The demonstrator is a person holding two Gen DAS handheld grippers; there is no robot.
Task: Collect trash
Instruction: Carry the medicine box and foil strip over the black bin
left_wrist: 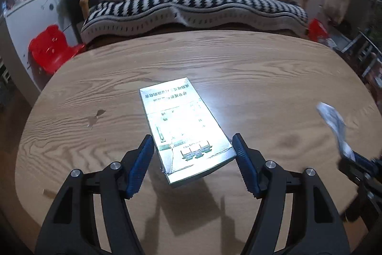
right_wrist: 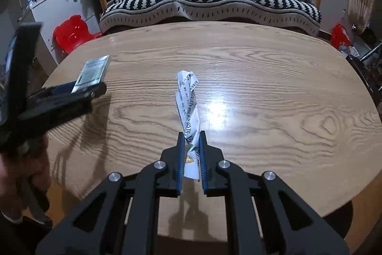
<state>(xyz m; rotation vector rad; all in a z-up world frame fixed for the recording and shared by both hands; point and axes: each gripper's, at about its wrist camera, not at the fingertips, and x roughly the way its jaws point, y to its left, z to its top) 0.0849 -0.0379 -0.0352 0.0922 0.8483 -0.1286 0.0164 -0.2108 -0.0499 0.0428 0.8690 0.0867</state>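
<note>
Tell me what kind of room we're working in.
Most likely a home living room: an oval wooden table, a sofa under a black-and-white throw, and a red child's chair beside a cluttered white cabinet.

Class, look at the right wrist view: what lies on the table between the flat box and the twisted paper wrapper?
Nothing: between the flat box and the twisted paper wrapper, the right wrist view shows only bare wooden table.

A rounded wooden table (left_wrist: 250,68) with strong wavy grain carries little. Near its left edge sits a small chipped patch (left_wrist: 94,117) (pale against the wood), and a tiny light scrap (left_wrist: 47,192) lies close to the near-left edge.
</note>
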